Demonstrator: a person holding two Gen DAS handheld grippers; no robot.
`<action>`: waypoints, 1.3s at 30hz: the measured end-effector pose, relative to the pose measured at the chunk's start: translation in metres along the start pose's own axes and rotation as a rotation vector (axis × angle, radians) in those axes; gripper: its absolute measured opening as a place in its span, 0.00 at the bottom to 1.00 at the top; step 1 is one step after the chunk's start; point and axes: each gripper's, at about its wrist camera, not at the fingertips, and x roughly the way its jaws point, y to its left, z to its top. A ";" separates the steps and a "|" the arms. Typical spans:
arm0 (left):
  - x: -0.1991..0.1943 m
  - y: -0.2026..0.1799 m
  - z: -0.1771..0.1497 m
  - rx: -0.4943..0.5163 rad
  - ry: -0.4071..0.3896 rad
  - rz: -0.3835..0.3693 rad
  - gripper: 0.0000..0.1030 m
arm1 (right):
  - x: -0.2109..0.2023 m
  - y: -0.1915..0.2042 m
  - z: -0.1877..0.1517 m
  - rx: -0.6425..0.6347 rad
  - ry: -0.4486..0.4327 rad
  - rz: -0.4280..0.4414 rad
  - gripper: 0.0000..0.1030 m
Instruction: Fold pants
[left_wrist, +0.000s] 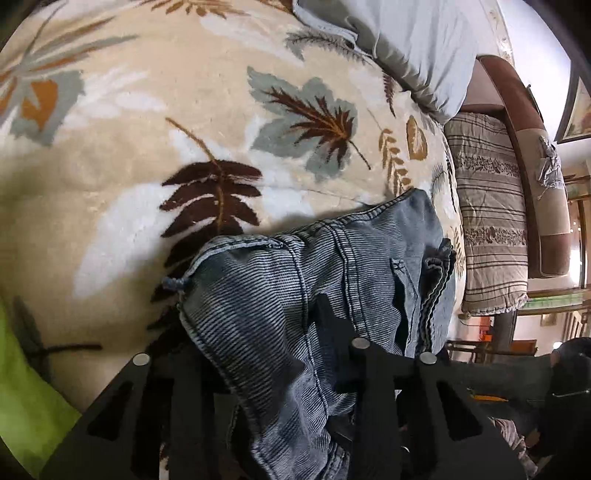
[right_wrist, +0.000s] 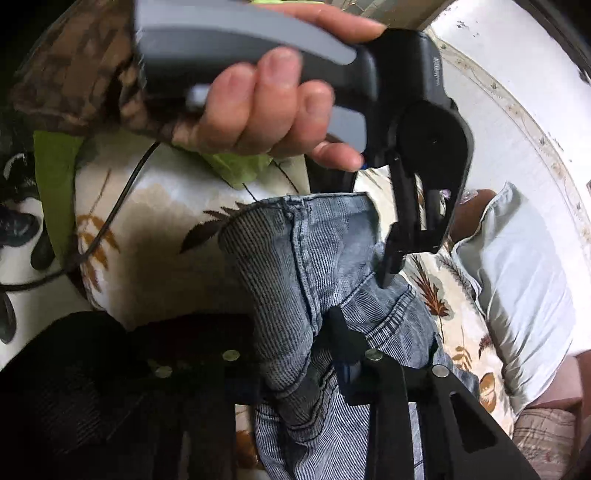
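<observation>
The pants (left_wrist: 295, 288) are blue-grey ribbed denim, bunched and lifted over a cream leaf-patterned blanket (left_wrist: 147, 147). My left gripper (left_wrist: 317, 314) is shut on the pants; cloth drapes over its fingers and hides the tips. In the right wrist view the pants (right_wrist: 306, 258) hang between both tools. My right gripper (right_wrist: 328, 325) is shut on the pants near a back pocket. The left gripper's fingers (right_wrist: 388, 266) pinch the cloth's far edge, with the person's hand (right_wrist: 266, 110) on its handle.
A pale blue pillow (left_wrist: 406, 48) lies at the far end of the bed, also in the right wrist view (right_wrist: 524, 277). A striped folded quilt (left_wrist: 487, 206) sits at the right. Green cloth (left_wrist: 26, 387) lies at the left. A black cable (right_wrist: 110, 221) trails across the blanket.
</observation>
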 end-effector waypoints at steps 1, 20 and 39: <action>-0.003 -0.003 -0.001 -0.001 -0.008 0.003 0.20 | -0.003 -0.004 -0.001 0.015 -0.004 0.009 0.25; -0.037 -0.108 -0.004 0.060 -0.111 0.086 0.12 | -0.061 -0.105 -0.046 0.381 -0.146 0.090 0.17; 0.019 -0.250 0.001 0.207 -0.087 0.124 0.11 | -0.109 -0.176 -0.145 0.758 -0.205 0.155 0.17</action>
